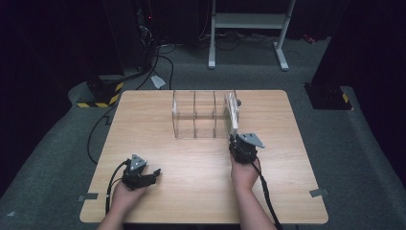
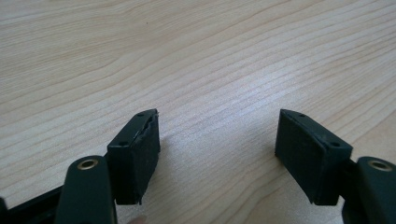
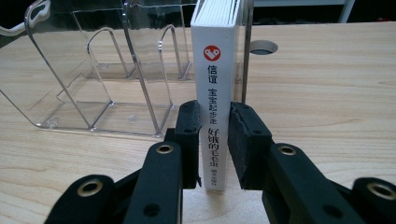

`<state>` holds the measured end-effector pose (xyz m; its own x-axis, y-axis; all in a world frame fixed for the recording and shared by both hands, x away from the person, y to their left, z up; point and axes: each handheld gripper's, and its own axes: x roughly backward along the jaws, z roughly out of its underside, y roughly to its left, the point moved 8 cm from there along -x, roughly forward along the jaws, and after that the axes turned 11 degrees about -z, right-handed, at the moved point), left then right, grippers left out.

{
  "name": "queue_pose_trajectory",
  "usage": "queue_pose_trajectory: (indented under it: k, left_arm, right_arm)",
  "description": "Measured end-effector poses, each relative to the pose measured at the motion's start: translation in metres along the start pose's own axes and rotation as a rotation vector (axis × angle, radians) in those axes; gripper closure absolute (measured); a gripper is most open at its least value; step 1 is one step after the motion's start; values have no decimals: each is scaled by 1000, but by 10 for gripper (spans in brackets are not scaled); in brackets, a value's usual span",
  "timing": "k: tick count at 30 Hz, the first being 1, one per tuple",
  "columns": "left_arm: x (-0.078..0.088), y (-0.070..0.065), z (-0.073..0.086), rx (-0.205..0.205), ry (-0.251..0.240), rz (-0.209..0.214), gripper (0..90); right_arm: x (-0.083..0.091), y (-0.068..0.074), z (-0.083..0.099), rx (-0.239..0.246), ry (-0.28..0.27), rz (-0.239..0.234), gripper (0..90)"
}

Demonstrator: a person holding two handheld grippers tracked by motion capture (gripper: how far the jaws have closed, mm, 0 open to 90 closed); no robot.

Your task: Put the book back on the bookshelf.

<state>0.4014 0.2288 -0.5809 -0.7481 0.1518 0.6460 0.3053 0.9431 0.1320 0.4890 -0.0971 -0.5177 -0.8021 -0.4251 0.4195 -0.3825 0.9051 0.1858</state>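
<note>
A white book [image 3: 215, 70] with a red logo and black characters on its spine stands upright in the rightmost slot of a clear acrylic file rack [image 3: 107, 79]. My right gripper [image 3: 215, 112] is shut on the lower spine, one pad on each cover. From above, the book [image 1: 233, 112] sits at the right end of the rack [image 1: 196, 115], with my right gripper [image 1: 238, 139] just in front of it. My left gripper [image 1: 154, 175] rests low near the table's front left. Its jaws [image 2: 217, 126] are open, with only bare wood between them.
The wooden table [image 1: 191, 182] has a round cable hole [image 3: 264, 46] behind the book. The rack's other slots hold nothing. Beyond the table's far edge are a white metal stand [image 1: 249, 21] and cables on grey carpet.
</note>
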Motion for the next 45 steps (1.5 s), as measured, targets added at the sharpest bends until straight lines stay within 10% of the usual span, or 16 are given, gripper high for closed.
queue_pose_trajectory:
  k: [39, 45]
  left_arm:
    - [0, 0, 0, -8, -1, 2, 308]
    - [0, 0, 0, -7, 0, 2, 308]
  right_arm:
    - [-7, -2, -8, 4, -6, 12, 710]
    - [-5, 0, -11, 16, -11, -7, 568]
